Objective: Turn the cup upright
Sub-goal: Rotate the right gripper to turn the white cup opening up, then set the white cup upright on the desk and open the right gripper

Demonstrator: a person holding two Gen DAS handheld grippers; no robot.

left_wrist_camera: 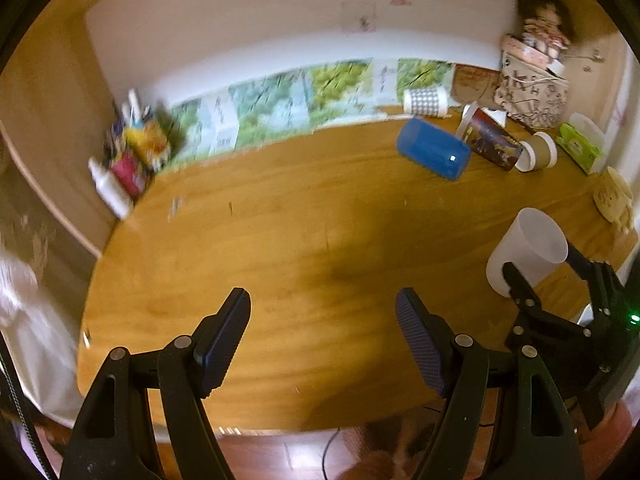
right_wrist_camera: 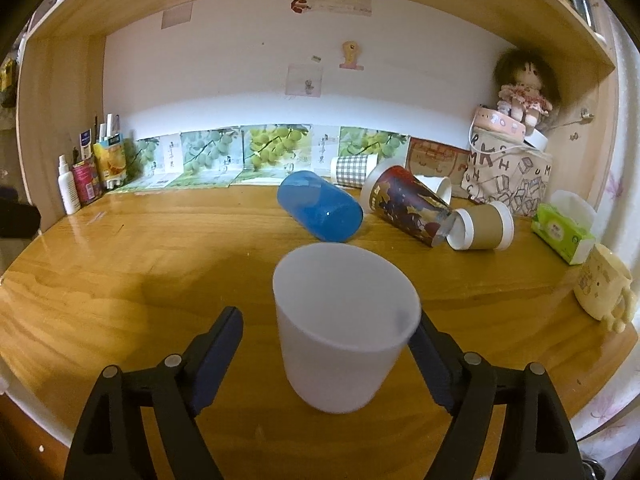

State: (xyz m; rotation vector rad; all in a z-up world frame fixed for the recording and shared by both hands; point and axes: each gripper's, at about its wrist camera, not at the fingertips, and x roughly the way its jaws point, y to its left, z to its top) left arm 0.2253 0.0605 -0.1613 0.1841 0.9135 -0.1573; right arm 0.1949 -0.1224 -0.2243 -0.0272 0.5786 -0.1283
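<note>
A white plastic cup point(right_wrist_camera: 344, 328) stands upright on the wooden desk point(right_wrist_camera: 120, 280), mouth up. It sits between the fingers of my right gripper point(right_wrist_camera: 326, 346), which is open; the left finger stands clear of the cup and the right finger is next to its rim. In the left wrist view the same cup point(left_wrist_camera: 528, 250) shows at the right with the right gripper point(left_wrist_camera: 548, 276) around it. My left gripper point(left_wrist_camera: 322, 336) is open and empty above the desk's front part.
Several cups lie on their sides at the back: a blue one point(right_wrist_camera: 320, 210), a dark printed one point(right_wrist_camera: 408, 204), a brown paper one point(right_wrist_camera: 482, 226), a checked one point(right_wrist_camera: 352, 170). A yellow mug point(right_wrist_camera: 602, 288) and green tissue pack point(right_wrist_camera: 564, 232) stand right. Bottles point(right_wrist_camera: 80, 184) stand left.
</note>
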